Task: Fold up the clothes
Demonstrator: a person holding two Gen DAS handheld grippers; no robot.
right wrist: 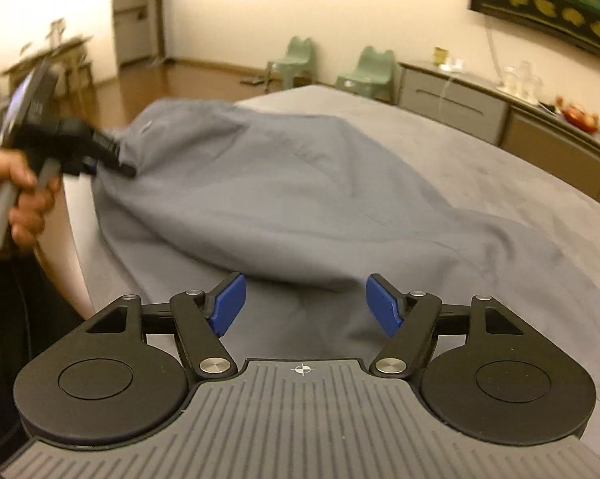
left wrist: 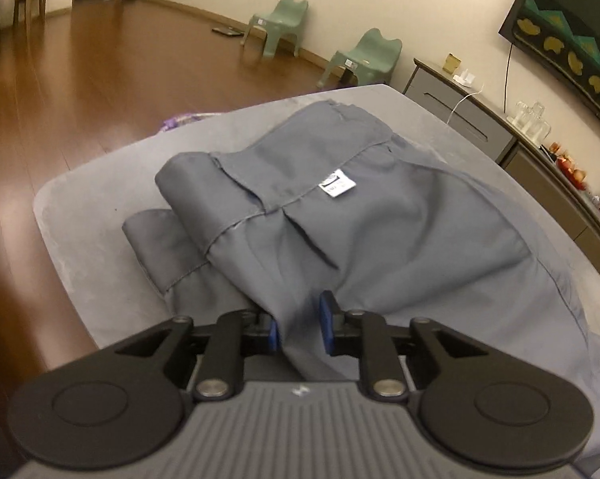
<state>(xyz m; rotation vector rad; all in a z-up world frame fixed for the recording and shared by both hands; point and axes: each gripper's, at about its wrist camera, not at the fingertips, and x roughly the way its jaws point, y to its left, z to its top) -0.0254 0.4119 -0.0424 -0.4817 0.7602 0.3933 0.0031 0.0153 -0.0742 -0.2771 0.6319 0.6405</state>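
A grey garment (left wrist: pixel 380 215) with a white label (left wrist: pixel 337 185) lies partly folded on the grey table (left wrist: pixel 80 207). My left gripper (left wrist: pixel 300 327) is shut on a bunch of its cloth at the near edge. In the right wrist view the garment (right wrist: pixel 300 199) is lifted in a ridge across the table (right wrist: pixel 499 167), and the left gripper (right wrist: pixel 108 163) shows at the left, pinching the cloth, held by a hand. My right gripper (right wrist: pixel 304 305) is open just above the cloth's near edge, with nothing between its blue pads (right wrist: pixel 228 303).
Two green children's chairs (left wrist: pixel 364 60) stand on the wooden floor (left wrist: pixel 80 80) beyond the table. A grey sideboard (left wrist: pixel 459 115) with glasses and small items runs along the right wall under a dark framed picture (left wrist: pixel 571 28). A purple item (left wrist: pixel 180 119) lies by the table's far left edge.
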